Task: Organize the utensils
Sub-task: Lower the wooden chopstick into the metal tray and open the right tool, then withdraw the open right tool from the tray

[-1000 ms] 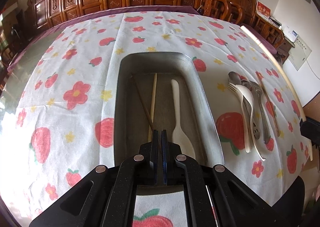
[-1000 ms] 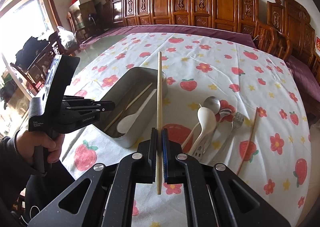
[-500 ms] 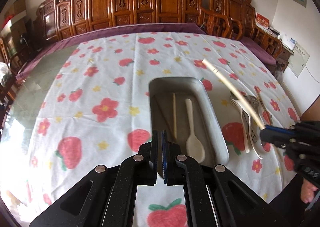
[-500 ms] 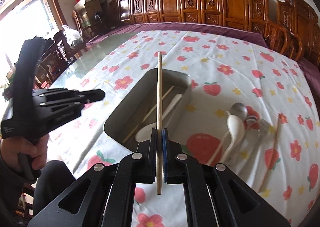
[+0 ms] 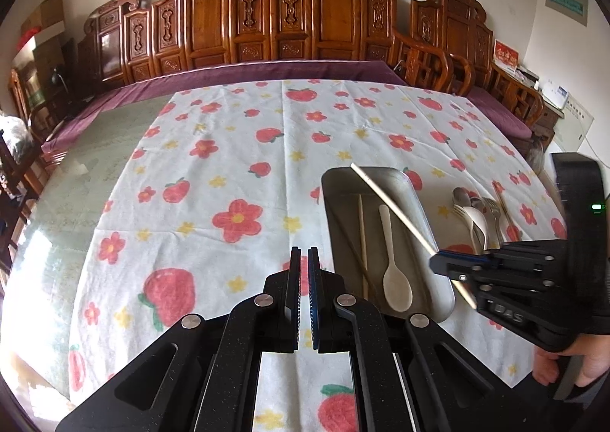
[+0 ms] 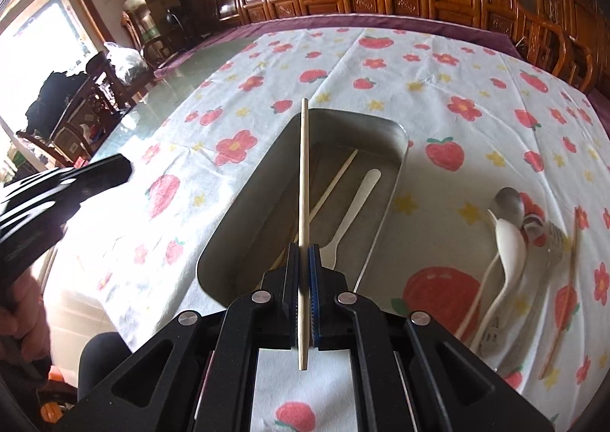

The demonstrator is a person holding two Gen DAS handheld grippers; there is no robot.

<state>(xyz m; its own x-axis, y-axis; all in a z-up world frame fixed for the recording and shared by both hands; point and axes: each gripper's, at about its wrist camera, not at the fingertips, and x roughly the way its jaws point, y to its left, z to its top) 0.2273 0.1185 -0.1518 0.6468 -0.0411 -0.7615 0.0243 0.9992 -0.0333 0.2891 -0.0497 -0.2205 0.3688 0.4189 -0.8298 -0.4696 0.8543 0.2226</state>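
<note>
A grey metal tray (image 5: 427, 203) (image 6: 263, 180) lies on the flowered cloth and holds a cream spoon (image 5: 394, 272) (image 6: 352, 209), a pale chopstick (image 5: 361, 237) (image 6: 335, 180) and a dark thin chopstick (image 5: 354, 253). My right gripper (image 6: 304, 253) (image 5: 442, 260) is shut on a pale chopstick (image 6: 303, 180) (image 5: 392, 207) and holds it above the tray, pointing along its length. My left gripper (image 5: 304, 260) is shut and empty, left of the tray; it shows in the right wrist view (image 6: 95, 173). A pile of spoons and forks (image 5: 476, 211) (image 6: 511, 234) and a brown chopstick (image 6: 564, 291) lie right of the tray.
The table edge runs close in front of both grippers. Carved wooden chairs (image 5: 289, 20) line the far side and a purple cloth border (image 5: 248, 74) runs along it. A bare glass tabletop (image 5: 68, 180) lies left of the flowered cloth.
My right gripper has carried the pale chopstick left and lower, over the tray. My left gripper has drawn back and to the left, away from the tray.
</note>
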